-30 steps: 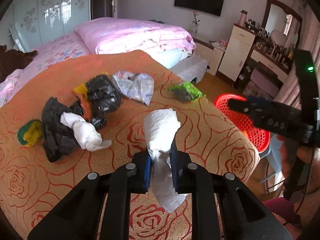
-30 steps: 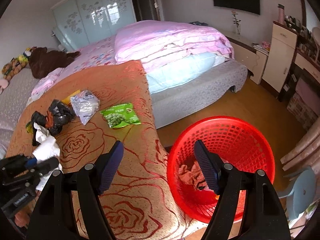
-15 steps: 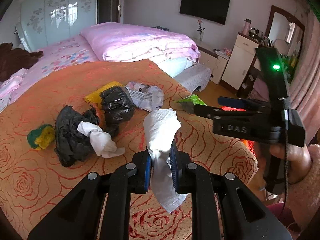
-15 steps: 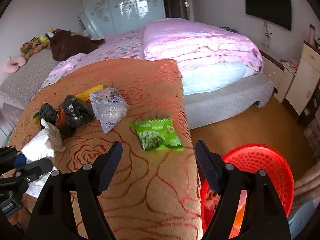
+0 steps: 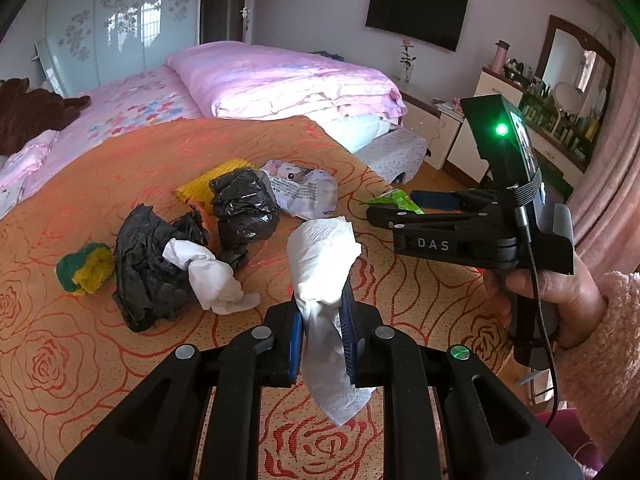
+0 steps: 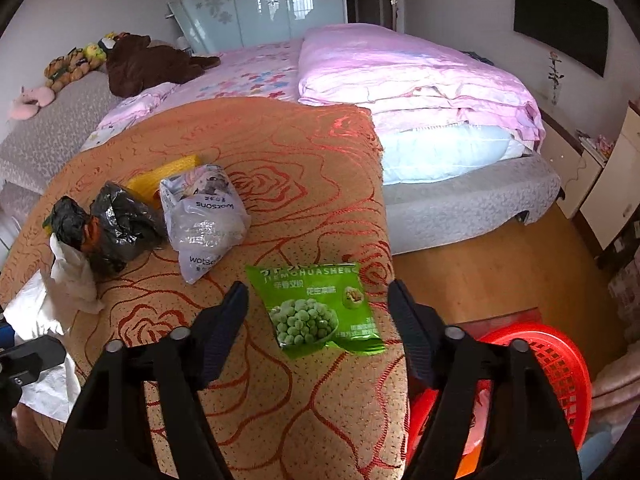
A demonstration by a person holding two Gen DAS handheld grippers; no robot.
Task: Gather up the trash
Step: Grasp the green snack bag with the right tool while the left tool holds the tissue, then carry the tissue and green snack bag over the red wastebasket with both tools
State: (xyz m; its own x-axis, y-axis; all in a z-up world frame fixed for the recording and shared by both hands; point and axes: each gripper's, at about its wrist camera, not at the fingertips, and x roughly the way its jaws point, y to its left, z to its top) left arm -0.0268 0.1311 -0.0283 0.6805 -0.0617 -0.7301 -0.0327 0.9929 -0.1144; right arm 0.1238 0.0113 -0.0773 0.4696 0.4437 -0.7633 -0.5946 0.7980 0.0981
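Your left wrist camera looks down along its fingers from close above the near edge of the orange cover (image 5: 120,360), facing the bed (image 5: 280,80) and the far wall's TV (image 5: 416,14). Your right wrist camera also tilts down, close over the cover's right edge, taking in the floor (image 6: 500,272) and red basket (image 6: 560,364). Both views share the cover, the black bags (image 5: 240,208) (image 6: 120,224), the green packet (image 5: 394,200) (image 6: 316,312) and the bed. The left view also catches your right gripper (image 5: 400,210).
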